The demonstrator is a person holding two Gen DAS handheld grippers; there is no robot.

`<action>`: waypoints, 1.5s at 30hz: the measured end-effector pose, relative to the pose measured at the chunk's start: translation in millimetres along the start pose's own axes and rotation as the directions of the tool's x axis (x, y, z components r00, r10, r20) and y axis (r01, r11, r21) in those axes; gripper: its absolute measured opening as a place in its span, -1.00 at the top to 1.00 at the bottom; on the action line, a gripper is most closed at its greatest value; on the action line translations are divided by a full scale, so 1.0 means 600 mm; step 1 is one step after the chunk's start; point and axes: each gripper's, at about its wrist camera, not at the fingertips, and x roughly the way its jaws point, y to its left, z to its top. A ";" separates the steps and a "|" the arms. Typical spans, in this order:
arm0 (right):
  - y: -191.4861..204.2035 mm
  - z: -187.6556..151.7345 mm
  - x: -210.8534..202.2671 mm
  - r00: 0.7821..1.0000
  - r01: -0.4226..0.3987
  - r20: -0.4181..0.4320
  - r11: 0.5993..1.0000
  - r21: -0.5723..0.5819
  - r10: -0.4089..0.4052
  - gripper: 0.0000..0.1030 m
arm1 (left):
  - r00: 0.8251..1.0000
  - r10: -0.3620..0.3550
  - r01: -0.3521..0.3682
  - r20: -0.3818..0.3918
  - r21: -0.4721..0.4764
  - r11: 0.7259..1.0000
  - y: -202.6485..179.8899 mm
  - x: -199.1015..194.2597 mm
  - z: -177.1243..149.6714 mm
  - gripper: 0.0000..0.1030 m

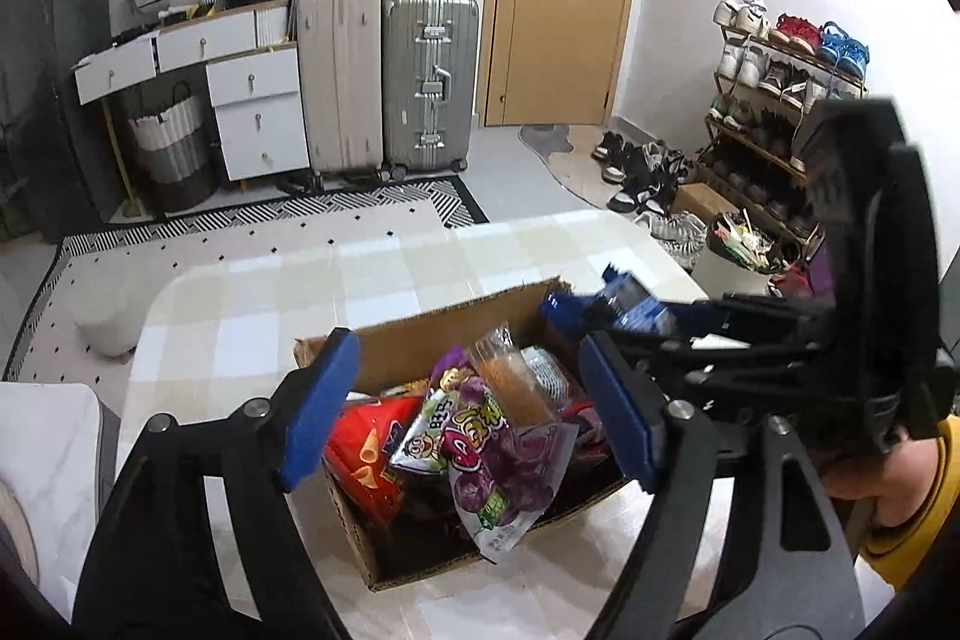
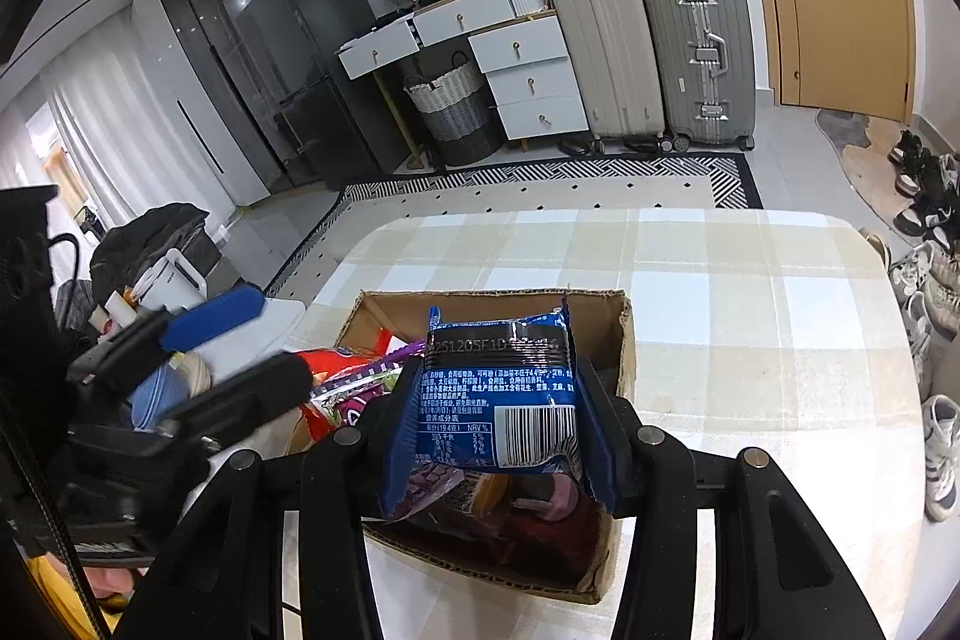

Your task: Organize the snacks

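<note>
Two grippers over the cardboard box (image 2: 624, 340) of snacks: right gripper (image 2: 489, 424) clenched on a blue packet (image 2: 498, 388) (poised above the box's near end, likely for dropping in), left gripper (image 1: 468, 415) spread, empty, above the purple bag (image 1: 510, 460).

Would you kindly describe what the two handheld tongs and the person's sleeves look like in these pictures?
Both tongs are alike: the left tongs and the right tongs have black, flat linkage arms joined by round silver pivot pins, ending in blue rectangular pads. Each has a bulky black handle block behind. A thin black cable runs past the left one. The person wears yellow sleeves.
</note>
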 end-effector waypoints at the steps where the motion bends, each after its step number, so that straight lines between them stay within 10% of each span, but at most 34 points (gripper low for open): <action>1: 0.000 -0.001 0.002 1.000 -0.001 -0.005 1.000 0.002 0.001 0.08 | 1.000 -0.001 0.001 0.005 -0.001 1.000 0.000 -0.006 0.002 -0.44; 23: 0.012 -0.007 0.017 0.998 0.045 -0.034 0.999 -0.003 -0.045 0.00 | 0.999 0.014 -0.010 0.041 -0.089 0.996 0.034 -0.137 -0.006 -0.53; 36: 0.085 -0.006 -0.128 0.992 0.029 0.123 0.998 -0.062 -0.021 -0.02 | 0.995 0.082 -0.075 0.063 -0.104 0.992 0.002 -0.239 -0.036 -0.59; 45: 0.165 -0.054 -0.258 0.965 0.076 0.259 0.983 -0.169 -0.030 -0.51 | 0.980 0.128 -0.118 0.155 -0.068 0.991 -0.046 -0.386 -0.061 -0.99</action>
